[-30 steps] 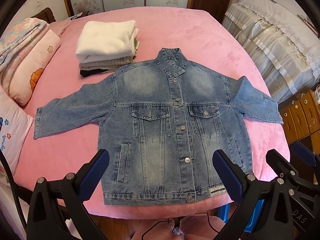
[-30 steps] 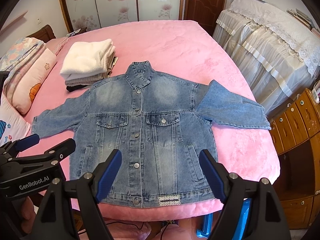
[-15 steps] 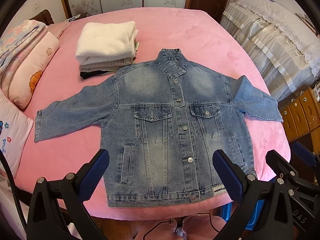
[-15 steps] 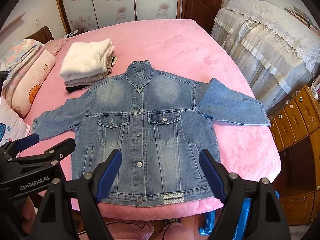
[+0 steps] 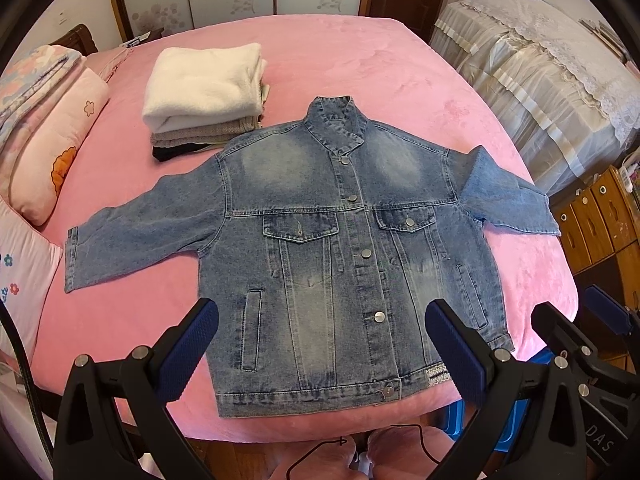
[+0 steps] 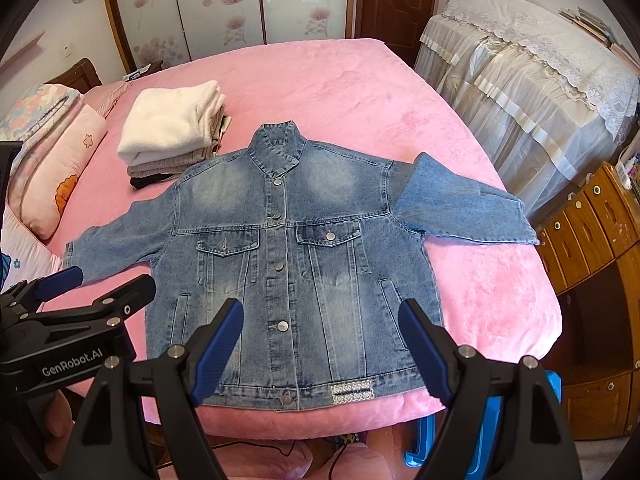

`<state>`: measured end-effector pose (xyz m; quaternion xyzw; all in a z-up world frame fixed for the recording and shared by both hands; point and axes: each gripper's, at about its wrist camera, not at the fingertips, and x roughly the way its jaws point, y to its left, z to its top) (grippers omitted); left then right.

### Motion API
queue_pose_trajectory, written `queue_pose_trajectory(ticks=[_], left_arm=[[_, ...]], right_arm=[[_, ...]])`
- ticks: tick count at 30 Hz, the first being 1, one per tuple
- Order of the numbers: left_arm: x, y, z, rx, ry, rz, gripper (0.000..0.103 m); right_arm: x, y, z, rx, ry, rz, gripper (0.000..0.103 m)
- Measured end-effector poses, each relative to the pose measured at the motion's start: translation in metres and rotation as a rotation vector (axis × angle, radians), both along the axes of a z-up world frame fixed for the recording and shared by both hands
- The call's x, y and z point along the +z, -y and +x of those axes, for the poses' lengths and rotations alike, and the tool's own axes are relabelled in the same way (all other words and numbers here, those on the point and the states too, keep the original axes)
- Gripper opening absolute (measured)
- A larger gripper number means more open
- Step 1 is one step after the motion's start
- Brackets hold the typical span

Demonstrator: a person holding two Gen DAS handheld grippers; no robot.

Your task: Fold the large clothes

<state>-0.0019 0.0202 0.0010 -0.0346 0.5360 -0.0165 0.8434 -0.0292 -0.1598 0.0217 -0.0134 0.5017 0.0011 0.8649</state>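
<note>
A denim jacket (image 5: 340, 248) lies flat, front side up and buttoned, on the pink bed (image 5: 360, 64), its collar toward 12 o'clock and its hem at the bed's near edge at 6 o'clock. One sleeve stretches out toward 9 o'clock; the other lies toward 3 o'clock, reaching the bed's side edge. A stack of folded clothes (image 5: 204, 96), a white one on top, sits on the bed at 11 o'clock from the jacket, just beside its shoulder. Pillows (image 5: 52, 148) rest at 9 o'clock.

The left claw (image 5: 320, 344) hovers above the hem, its 2 blue-padded fingers spread wide, pinching nothing. The right claw (image 6: 320, 346) hangs likewise over the hem, fingers spread and empty. In the right wrist view the left claw shows at 8 o'clock, apart from the jacket.
</note>
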Motion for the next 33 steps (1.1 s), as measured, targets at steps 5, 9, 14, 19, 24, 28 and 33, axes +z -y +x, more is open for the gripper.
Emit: queue_pose_trajectory(ticks=[5, 9, 14, 19, 24, 28, 33], left_arm=[[0.001, 0.001, 0.0, -0.008, 0.001, -0.004, 0.103], [0.002, 0.006, 0.002, -0.012, -0.003, -0.014, 0.103], [0.001, 0.019, 0.006, -0.028, -0.005, -0.015, 0.103], [0.005, 0.034, 0.014, -0.012, 0.013, 0.003, 0.103], [0.011, 0.059, 0.03, 0.019, 0.051, 0.023, 0.103], [0.02, 0.091, 0.048, 0.02, 0.083, 0.045, 0.103], [0.03, 0.155, 0.076, -0.028, 0.138, 0.072, 0.103]], right_arm=[[0.003, 0.003, -0.002, -0.016, 0.004, 0.0, 0.08], [0.007, 0.011, -0.003, -0.032, 0.009, -0.004, 0.08], [0.007, 0.026, -0.003, -0.049, 0.011, 0.006, 0.08], [0.004, 0.047, 0.007, -0.06, 0.008, 0.03, 0.08], [0.0, 0.071, 0.025, -0.025, 0.015, 0.03, 0.08], [-0.001, 0.107, 0.049, -0.016, 0.02, 0.056, 0.08], [-0.009, 0.169, 0.082, -0.034, 0.009, 0.112, 0.08]])
